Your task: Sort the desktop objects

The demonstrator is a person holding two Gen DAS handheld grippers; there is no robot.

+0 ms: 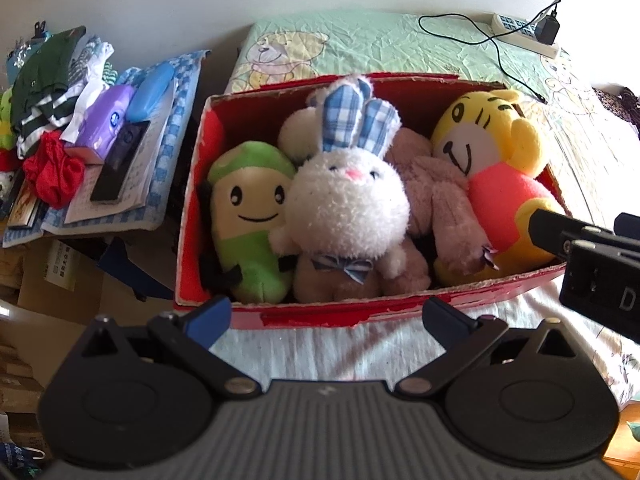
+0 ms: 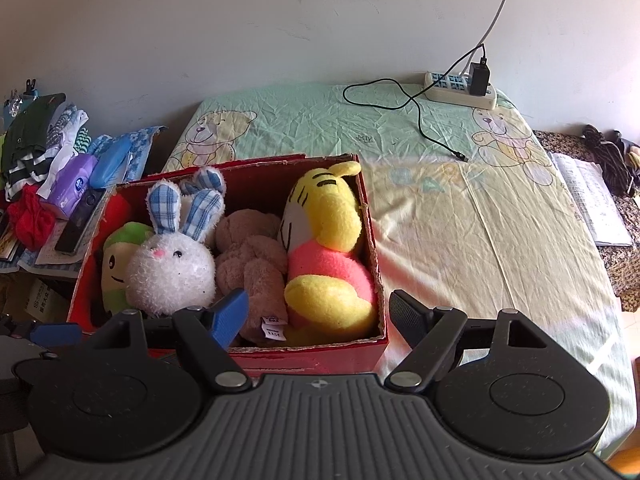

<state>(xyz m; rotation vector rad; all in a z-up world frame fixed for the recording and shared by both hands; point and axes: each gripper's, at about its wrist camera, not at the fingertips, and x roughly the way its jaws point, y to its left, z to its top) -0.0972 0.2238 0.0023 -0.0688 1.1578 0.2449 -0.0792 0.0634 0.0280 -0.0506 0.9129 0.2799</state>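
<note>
A: Quick pass. The red cardboard box sat mid-frame in the left wrist view, lower left in the right wrist view, on the pale green bear-print sheet. Toys were packed in upright, side by side, probably so all fit: the green smiling bean-shaped plush at the left, the white fluffy rabbit with blue checked ears in the middle, the dusty pink plush behind it, and the yellow tiger plush in a coral shirt against the right wall.

B: Anything left outside?

A: The sheet looked bare of toys. Only a white power strip with a black charger cable sat upper right. So sorting looked close to done, I'd judge.

B: Fingers?

A: The left gripper had its jaws spread wide, nothing between them, in front of the box's near wall at the bottom of the frame, not touching it as far as I could tell. The right gripper was equally wide apart and empty; its blue fingertip overlapped the pink plush in view, contact unclear.

B: Side clutter?

A: A pile of folded clothes and a purple tissue pack lay far left, off the bed.
</note>
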